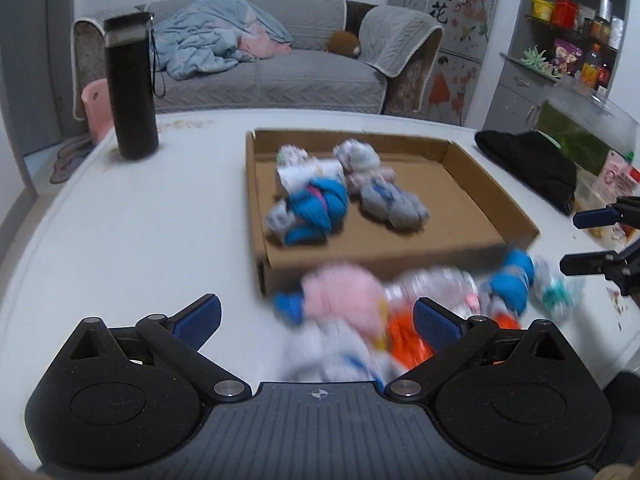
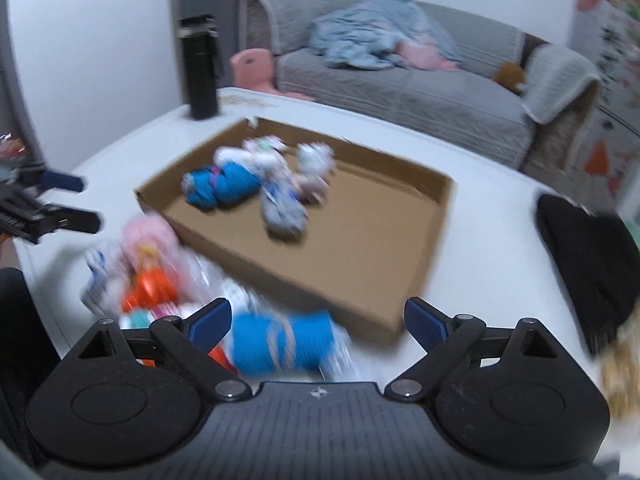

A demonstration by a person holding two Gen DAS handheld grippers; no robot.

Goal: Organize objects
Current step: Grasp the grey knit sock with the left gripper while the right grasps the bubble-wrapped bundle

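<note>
A shallow cardboard tray (image 1: 452,216) sits mid-table and holds rolled sock bundles, among them a blue one (image 1: 316,208) and a grey one (image 1: 388,200). In front of the tray is a blurred pile of loose socks: pink (image 1: 344,296), orange (image 1: 404,340), white (image 1: 332,352) and blue (image 1: 512,280). My left gripper (image 1: 318,312) is open wide over this pile, its pads pressing on nothing. My right gripper (image 2: 318,312) is also open, with a blue bundle (image 2: 280,344) lying between its fingers, not gripped. Each gripper shows in the other's view: right gripper (image 1: 588,240), left gripper (image 2: 76,200).
A tall black bottle (image 1: 130,88) stands at the table's far left. A black cloth (image 1: 532,164) lies right of the tray. Behind the white table (image 1: 160,216) are a grey sofa (image 1: 280,72), a pink stool (image 1: 94,100) and shelves (image 1: 572,32).
</note>
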